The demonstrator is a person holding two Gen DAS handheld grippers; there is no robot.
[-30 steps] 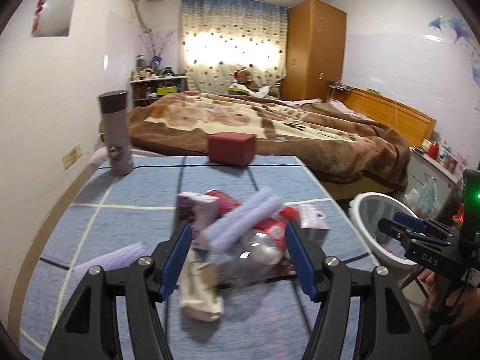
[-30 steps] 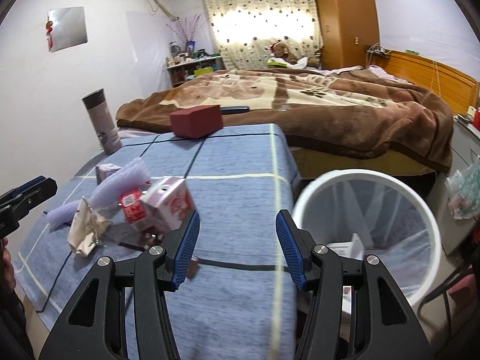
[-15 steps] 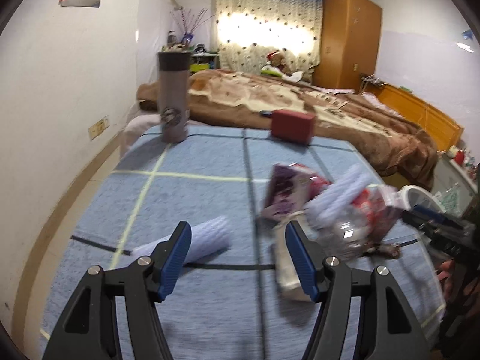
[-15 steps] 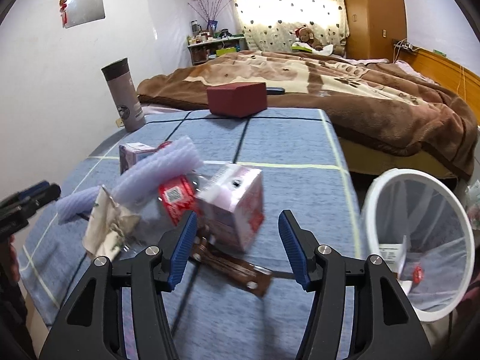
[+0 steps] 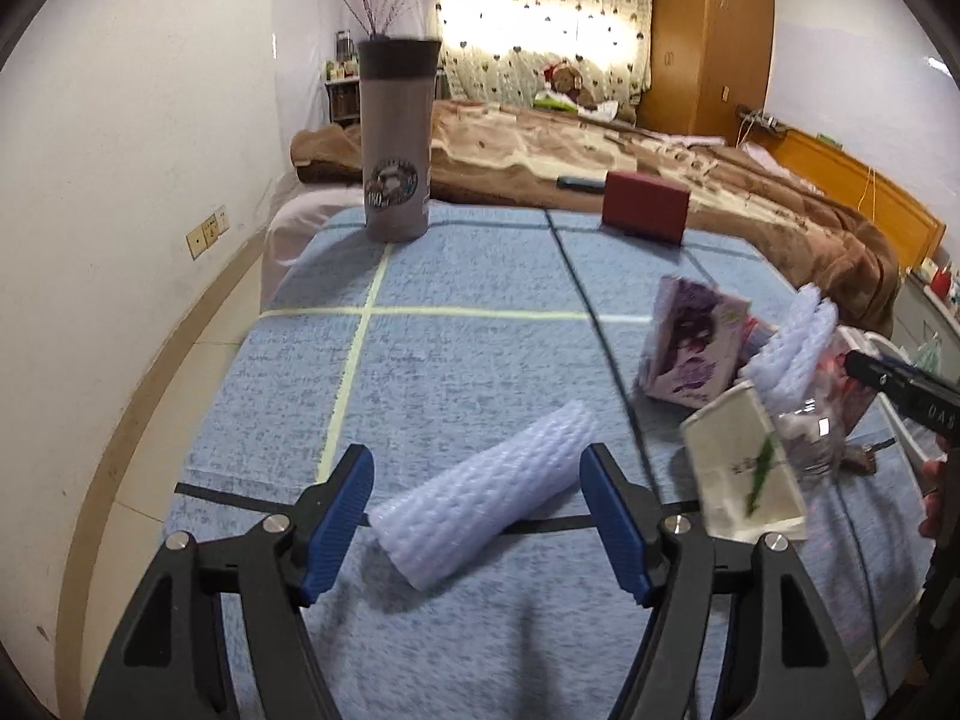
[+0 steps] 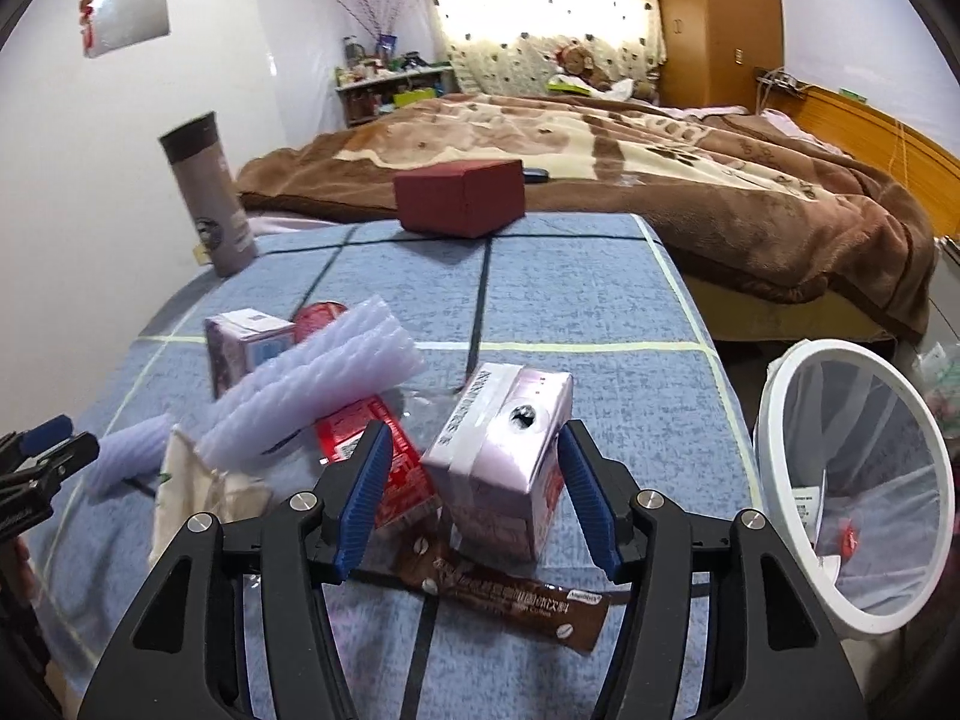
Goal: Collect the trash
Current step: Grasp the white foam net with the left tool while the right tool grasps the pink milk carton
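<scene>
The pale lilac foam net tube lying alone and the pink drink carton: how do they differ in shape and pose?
The pale lilac foam net tube is round, ribbed and lies flat on its side; the pink drink carton is a smooth box with flat faces and stands tilted. The tube lies apart from the heap; the carton rests against other litter. Each sits between open jaws, on the blue tablecloth.

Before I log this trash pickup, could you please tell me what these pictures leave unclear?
- Left wrist view: the clear bottle is mostly hidden by the paper bag and foam net.
- Right wrist view: the bin bottom is cut off by the edge and its own rim.
- Right wrist view: the coffee sachet print is too small to read.
</scene>
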